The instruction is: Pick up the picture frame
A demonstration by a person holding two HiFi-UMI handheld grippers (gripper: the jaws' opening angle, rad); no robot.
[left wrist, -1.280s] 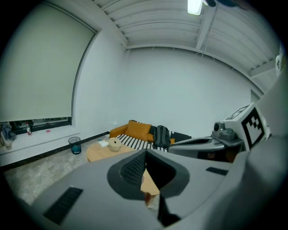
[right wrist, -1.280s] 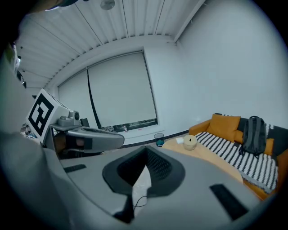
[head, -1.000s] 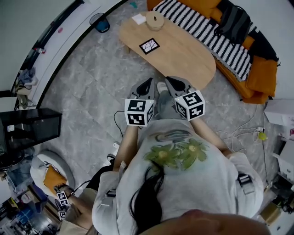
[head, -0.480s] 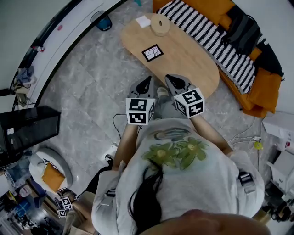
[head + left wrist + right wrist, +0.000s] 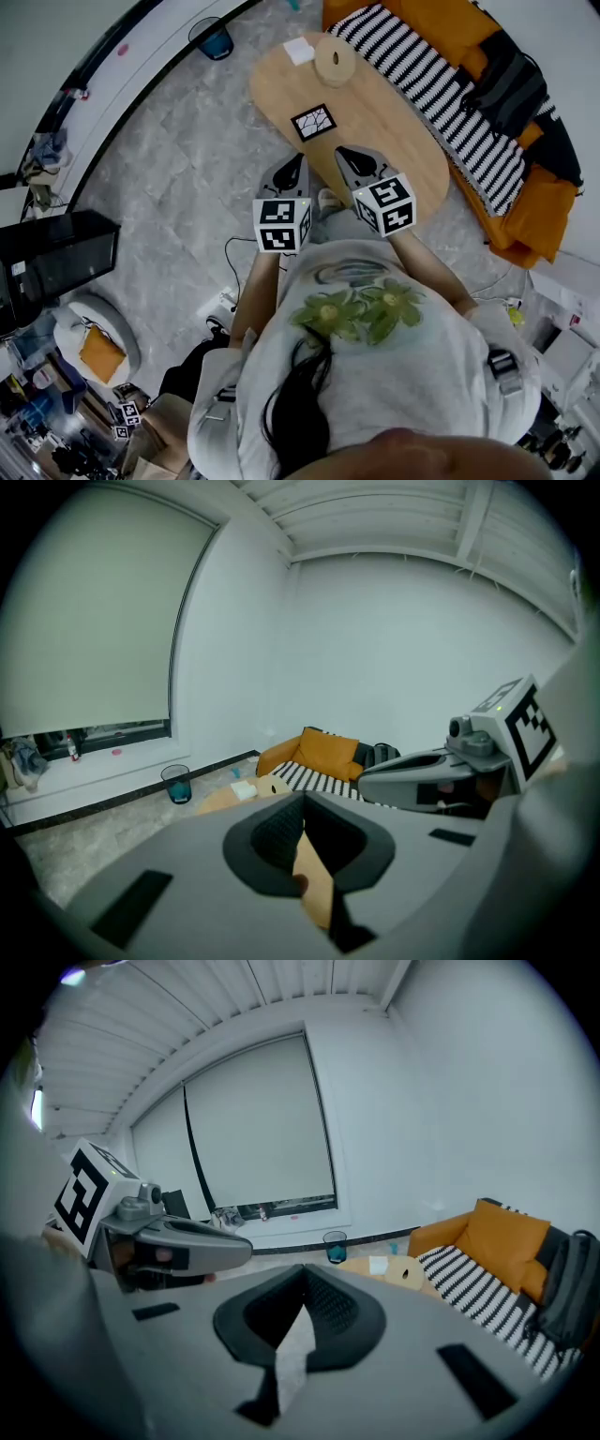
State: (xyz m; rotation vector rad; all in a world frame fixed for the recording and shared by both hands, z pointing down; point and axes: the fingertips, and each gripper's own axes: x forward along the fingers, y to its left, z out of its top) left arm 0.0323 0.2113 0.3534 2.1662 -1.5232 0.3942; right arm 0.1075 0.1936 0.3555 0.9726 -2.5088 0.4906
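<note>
- Head view: you are holding the left gripper (image 5: 296,164) and right gripper (image 5: 345,155) clenched, gripping nothing.
- The frame (image 5: 313,122) is lying flat on the table (image 5: 384,131), just ahead of both tips.
- Be opening one gripper before reaching a frame edge.

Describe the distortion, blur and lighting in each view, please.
Head view: fisheye bend at the edges, even soft light, the table sharp. Left gripper view: strong fisheye, dark corners, near foreground soft. Right gripper view: the same, ceiling slats curved.
</note>
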